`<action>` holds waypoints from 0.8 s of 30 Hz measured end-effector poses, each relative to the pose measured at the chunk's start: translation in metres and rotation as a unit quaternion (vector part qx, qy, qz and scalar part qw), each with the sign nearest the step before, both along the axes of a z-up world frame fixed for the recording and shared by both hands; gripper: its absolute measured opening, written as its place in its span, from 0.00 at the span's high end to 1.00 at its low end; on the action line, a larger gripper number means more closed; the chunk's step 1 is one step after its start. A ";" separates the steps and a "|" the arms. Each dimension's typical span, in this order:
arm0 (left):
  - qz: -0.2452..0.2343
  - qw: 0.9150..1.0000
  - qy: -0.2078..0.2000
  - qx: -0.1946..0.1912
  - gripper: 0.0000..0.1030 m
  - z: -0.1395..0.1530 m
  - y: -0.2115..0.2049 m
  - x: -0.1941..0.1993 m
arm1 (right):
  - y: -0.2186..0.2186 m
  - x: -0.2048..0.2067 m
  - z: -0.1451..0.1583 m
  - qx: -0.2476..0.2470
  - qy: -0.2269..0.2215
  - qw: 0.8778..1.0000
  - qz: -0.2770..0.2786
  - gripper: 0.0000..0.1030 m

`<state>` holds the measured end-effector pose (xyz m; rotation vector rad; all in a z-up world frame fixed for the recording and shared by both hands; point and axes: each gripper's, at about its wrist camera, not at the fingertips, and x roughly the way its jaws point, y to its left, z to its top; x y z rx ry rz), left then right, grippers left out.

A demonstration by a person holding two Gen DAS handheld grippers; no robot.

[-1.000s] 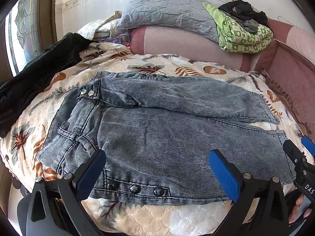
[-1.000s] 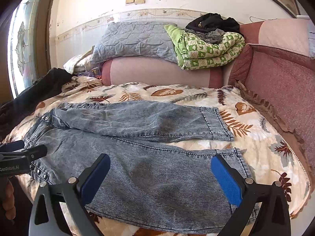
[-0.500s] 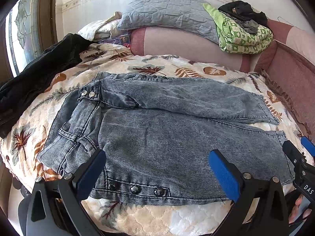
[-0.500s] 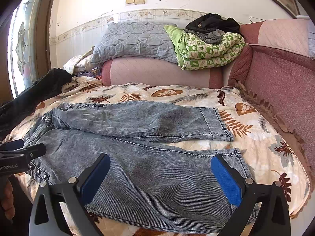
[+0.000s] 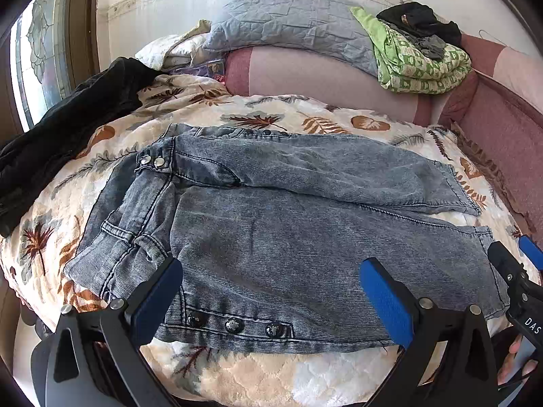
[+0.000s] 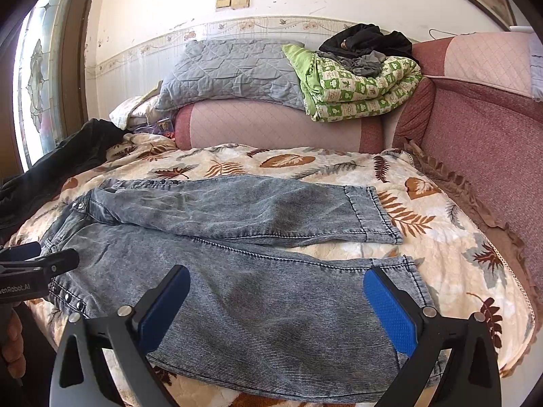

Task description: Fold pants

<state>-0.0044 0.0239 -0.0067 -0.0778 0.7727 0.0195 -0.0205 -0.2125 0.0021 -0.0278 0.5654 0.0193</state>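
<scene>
The grey denim pants (image 5: 288,224) are lying spread flat on the bed, over a leaf-print blanket (image 5: 305,118), with the waistband toward the window side and both legs running toward the sofa-like red side cushion (image 6: 482,156). The far leg is lying slightly apart from the near one at the cuffs.

The left gripper (image 5: 271,291) is hovering over the near edge of the pants by the waist, its jaws standing wide apart with nothing between them; its blue pads (image 5: 387,298) are framing the row of three dark side buttons (image 5: 234,325). This view is also showing the two silver waistband snaps (image 5: 152,161) and the belt loop area clearly, details which are appearing only small and at the edge of the other view.

The right gripper (image 6: 276,305) is hanging over the near leg toward its cuff, jaws likewise wide apart and empty. Its view is showing the far leg's hemmed cuff (image 6: 373,213) and the light switches (image 6: 233,1) on the wall, which the left view is cutting off.

Each camera is catching the other gripper at its frame edge. A black garment (image 5: 64,135) is lying along the window side, and a grey quilted pillow (image 6: 230,71) and a green folded quilt (image 6: 359,88) are resting on the pink bolster (image 6: 271,125) behind.
</scene>
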 end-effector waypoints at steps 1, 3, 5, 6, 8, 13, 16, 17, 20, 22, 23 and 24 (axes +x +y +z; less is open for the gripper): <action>0.000 1.000 0.000 0.000 0.00 0.000 0.000 0.000 | 0.000 0.000 0.000 0.000 0.000 1.000 0.000 0.00; 0.000 1.000 0.000 0.000 0.00 0.000 0.000 0.000 | 0.000 0.000 0.000 0.000 0.000 1.000 0.000 0.00; -0.001 1.000 0.001 -0.001 0.00 -0.001 0.001 0.000 | 0.000 0.000 0.000 0.000 -0.001 1.000 0.000 0.00; -0.001 1.000 0.001 -0.002 0.00 -0.001 0.001 0.000 | 0.000 0.000 0.000 0.000 0.000 1.000 0.000 0.00; -0.002 1.000 0.005 -0.004 0.00 -0.002 0.002 0.001 | 0.000 0.000 0.000 0.000 -0.001 1.000 -0.001 0.00; -0.006 1.000 0.014 -0.011 0.00 -0.004 0.007 0.005 | -0.002 -0.002 0.005 0.001 -0.002 1.000 -0.004 0.00; -0.028 0.998 0.032 -0.036 0.00 -0.002 0.015 0.010 | -0.009 0.001 0.004 0.020 0.011 1.000 -0.006 0.00; -0.037 0.997 0.037 -0.048 0.00 0.000 0.020 0.013 | -0.014 0.003 0.004 0.034 0.020 0.999 -0.008 0.00; -0.053 0.995 0.052 -0.072 0.00 0.008 0.037 0.027 | -0.035 0.011 0.003 0.090 0.046 0.995 -0.015 0.00; -0.067 0.992 0.066 -0.084 0.00 0.013 0.049 0.043 | -0.053 0.025 0.002 0.123 0.071 0.990 -0.014 0.00; -0.074 0.992 0.070 -0.081 0.00 0.017 0.055 0.051 | -0.062 0.035 0.002 0.135 0.083 0.987 -0.013 0.00; -0.077 0.992 0.072 -0.068 0.00 0.020 0.060 0.061 | -0.074 0.047 0.004 0.146 0.093 0.985 -0.015 0.00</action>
